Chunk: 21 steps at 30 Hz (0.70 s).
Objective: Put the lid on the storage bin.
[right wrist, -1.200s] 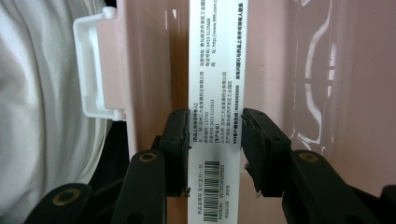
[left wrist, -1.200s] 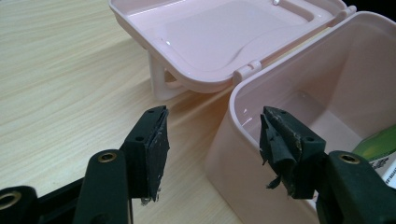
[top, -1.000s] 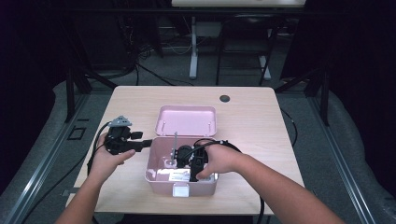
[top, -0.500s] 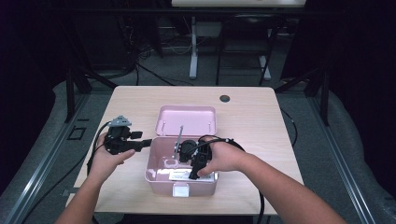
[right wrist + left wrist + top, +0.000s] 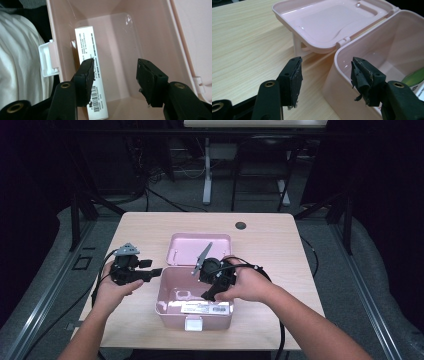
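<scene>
Right gripper (image 5: 113, 82): jaws spread wide, just been opening, nothing between the pads; poised above the interior of the pink box (image 5: 130, 37), pointing down into it. Seen from the high view as right gripper (image 5: 212, 287) held in the person's right hand (image 5: 247, 282) over the box's middle, grey plate angled up toward the lid.

White carton (image 5: 91, 75): long, printed with small text and a barcode, lying inside the box against the wall that bears the white latch (image 5: 48, 60); just beside the one jaw, not touched. Same white carton (image 5: 206, 308) along the box's near wall in the high view.

Left gripper (image 5: 325, 82): jaws wide apart, empty, straddling the rim at the box's corner without pressing on it. Left gripper (image 5: 150, 274) held level in the left hand (image 5: 117, 287), tips at the box's left edge.

Pink box (image 5: 167, 292): open, resting on the wooden table (image 5: 280, 245), near the front edge.

Lid (image 5: 324, 20): hinged back flat behind the box, inner face up.

Small dark round object (image 5: 241, 225): on the table toward the far edge, well apart from the box.
</scene>
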{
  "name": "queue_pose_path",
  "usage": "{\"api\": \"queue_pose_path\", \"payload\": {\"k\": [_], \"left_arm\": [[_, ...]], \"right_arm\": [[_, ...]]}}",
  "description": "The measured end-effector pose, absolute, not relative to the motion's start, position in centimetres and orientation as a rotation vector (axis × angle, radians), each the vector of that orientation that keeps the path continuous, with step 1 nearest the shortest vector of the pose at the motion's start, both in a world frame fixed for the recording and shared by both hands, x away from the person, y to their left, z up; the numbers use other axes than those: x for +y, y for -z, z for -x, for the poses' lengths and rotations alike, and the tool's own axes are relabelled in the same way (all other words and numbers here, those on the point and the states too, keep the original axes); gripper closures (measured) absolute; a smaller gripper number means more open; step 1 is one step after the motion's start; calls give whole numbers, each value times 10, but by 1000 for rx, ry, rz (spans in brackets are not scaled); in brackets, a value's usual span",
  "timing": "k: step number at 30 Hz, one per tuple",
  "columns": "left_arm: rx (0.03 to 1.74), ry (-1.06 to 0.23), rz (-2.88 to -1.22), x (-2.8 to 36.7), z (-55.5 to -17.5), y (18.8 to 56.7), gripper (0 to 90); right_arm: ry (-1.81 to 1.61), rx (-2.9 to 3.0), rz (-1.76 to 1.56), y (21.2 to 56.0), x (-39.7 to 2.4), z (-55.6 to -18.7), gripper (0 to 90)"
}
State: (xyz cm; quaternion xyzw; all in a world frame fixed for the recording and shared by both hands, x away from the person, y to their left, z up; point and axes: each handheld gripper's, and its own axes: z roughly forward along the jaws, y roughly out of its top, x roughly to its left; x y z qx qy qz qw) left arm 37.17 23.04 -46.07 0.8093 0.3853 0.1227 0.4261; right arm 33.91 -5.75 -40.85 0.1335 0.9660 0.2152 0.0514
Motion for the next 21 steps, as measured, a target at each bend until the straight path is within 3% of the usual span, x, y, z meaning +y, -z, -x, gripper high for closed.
{"api": "queue_pose_path", "payload": {"k": [21], "left_arm": [[897,-259,-2010,228,-367,454,432]], "right_arm": [[-864,2636,-797,400,-110,-365,501]]}}
